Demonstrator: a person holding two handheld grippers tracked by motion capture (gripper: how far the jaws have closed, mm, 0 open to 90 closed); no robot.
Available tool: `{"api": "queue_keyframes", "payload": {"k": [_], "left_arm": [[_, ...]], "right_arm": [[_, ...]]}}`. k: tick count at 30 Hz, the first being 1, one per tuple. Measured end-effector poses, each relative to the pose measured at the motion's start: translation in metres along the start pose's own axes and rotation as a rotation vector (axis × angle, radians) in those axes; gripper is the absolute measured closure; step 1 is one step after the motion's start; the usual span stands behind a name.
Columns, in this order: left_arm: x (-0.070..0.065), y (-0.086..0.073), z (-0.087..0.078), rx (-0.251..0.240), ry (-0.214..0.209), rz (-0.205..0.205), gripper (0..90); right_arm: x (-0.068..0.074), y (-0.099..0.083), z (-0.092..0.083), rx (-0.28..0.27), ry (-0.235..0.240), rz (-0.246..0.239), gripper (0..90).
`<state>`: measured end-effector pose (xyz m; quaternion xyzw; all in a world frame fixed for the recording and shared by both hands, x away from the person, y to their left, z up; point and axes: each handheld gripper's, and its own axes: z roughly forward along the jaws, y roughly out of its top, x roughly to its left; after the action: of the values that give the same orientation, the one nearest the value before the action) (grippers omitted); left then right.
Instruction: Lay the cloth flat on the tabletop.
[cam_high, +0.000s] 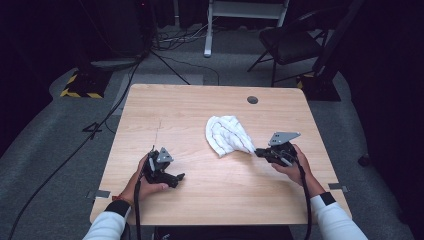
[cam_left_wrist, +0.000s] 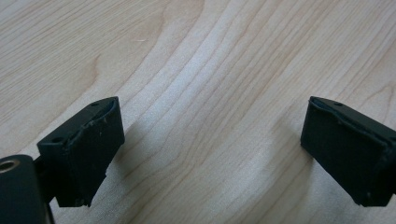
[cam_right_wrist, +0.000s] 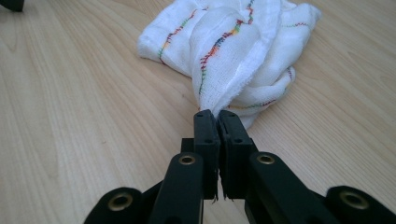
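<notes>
My right gripper (cam_right_wrist: 217, 115) has its jaws pressed together on a pinched edge of the white cloth (cam_right_wrist: 233, 51). The fold of fabric rises straight out from between my tips and fans away ahead of them into a crumpled heap that lies on the wooden table (cam_right_wrist: 70, 116). Lines of coloured stitching run along the cloth's folds, just beyond my tips. From the high view, the same right gripper (cam_high: 258, 151) meets the cloth (cam_high: 226, 134) at its near right corner, and the rest of the bundle spreads away from my jaws toward the middle of the table (cam_high: 200, 105).

My left gripper (cam_left_wrist: 210, 140) stands wide open, one pad at each side, with bare wood grain between them and nothing touching either one. In the high view the left gripper (cam_high: 177, 177) rests low over the table, well apart from the cloth, which lies off beyond its tips toward my other hand.
</notes>
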<state>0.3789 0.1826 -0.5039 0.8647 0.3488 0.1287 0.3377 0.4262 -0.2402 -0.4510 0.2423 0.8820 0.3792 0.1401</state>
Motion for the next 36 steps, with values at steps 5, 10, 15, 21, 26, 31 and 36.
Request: {"api": "queue_keyframes", "payload": {"k": [5,10,15,21,26,31,36], "left_arm": [[-0.002,0.008,0.004,0.009,-0.004,-0.002,9.7],[-0.008,0.028,0.019,0.020,-0.047,0.037,16.9],[-0.014,0.056,0.036,0.002,-0.076,0.035,17.3],[-0.030,0.089,0.058,-0.032,-0.090,0.083,20.4],[-0.037,0.110,0.079,-0.036,-0.120,0.069,19.7],[-0.040,0.118,0.099,-0.006,-0.105,0.054,25.4],[-0.035,0.120,0.100,-0.028,-0.108,0.086,48.0]], "right_arm": [[0.008,-0.003,-0.019,-0.017,-0.033,-0.026,87.6],[0.012,-0.010,-0.027,-0.007,-0.044,-0.028,87.7],[0.010,-0.018,-0.030,0.000,-0.056,-0.016,87.7],[0.007,-0.020,-0.029,0.003,-0.072,-0.010,87.6],[0.005,-0.022,-0.030,0.002,-0.077,0.003,87.5],[0.004,-0.022,-0.030,0.000,-0.078,0.001,87.5],[0.003,-0.023,-0.031,0.000,-0.081,0.003,87.5]]}}
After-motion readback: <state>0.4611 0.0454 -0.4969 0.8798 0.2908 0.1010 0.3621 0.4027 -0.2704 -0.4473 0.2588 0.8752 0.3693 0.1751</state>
